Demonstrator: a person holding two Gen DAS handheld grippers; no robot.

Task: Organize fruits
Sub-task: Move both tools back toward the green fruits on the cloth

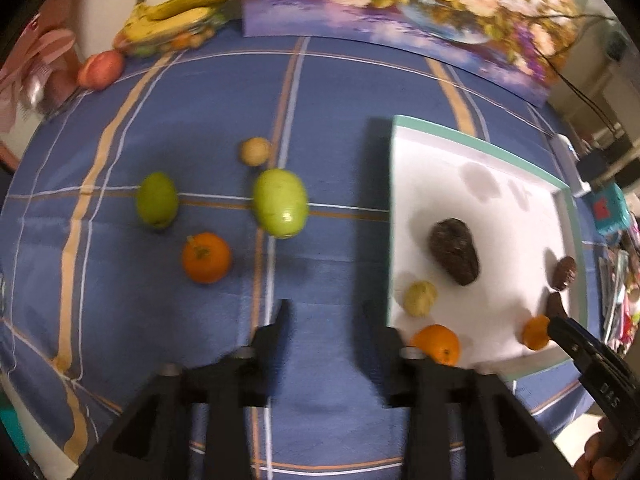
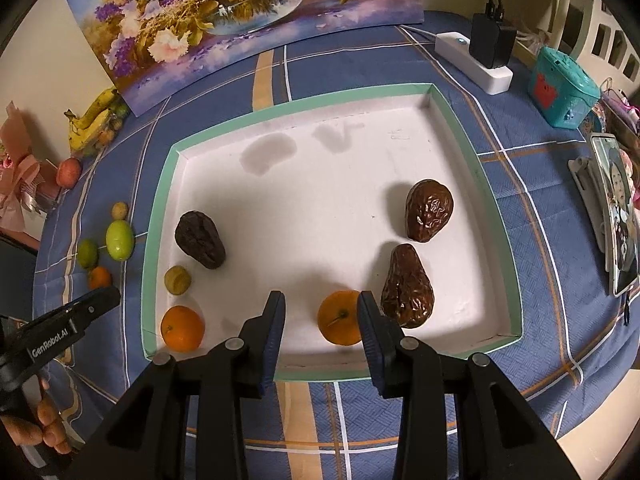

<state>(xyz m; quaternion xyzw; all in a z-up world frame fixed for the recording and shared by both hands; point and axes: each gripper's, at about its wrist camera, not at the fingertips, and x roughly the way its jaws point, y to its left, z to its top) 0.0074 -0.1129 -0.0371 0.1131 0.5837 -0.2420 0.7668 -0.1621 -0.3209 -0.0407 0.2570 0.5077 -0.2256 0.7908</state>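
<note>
A white tray with a green rim (image 2: 158, 216) (image 1: 400, 128) lies on the blue checked cloth. In it are three dark wrinkled avocados (image 2: 429, 210) (image 2: 407, 286) (image 2: 200, 239), two oranges (image 2: 182, 328) (image 2: 340, 322) and a small yellowish fruit (image 2: 177, 279). On the cloth left of the tray lie a large green fruit (image 1: 280, 203), a smaller green fruit (image 1: 157, 199), an orange (image 1: 206, 257) and a small tan fruit (image 1: 255, 151). My left gripper (image 1: 326, 312) is open and empty above the cloth. My right gripper (image 2: 320, 306) is open over the tray's front, beside an orange.
Bananas (image 1: 180, 12) and a red fruit (image 1: 100, 70) lie at the far left corner. A flower painting (image 2: 240, 12) leans at the back. A power strip with plug (image 2: 478, 56), a teal box (image 2: 562, 88) and a phone on a stand (image 2: 614, 216) stand right of the tray.
</note>
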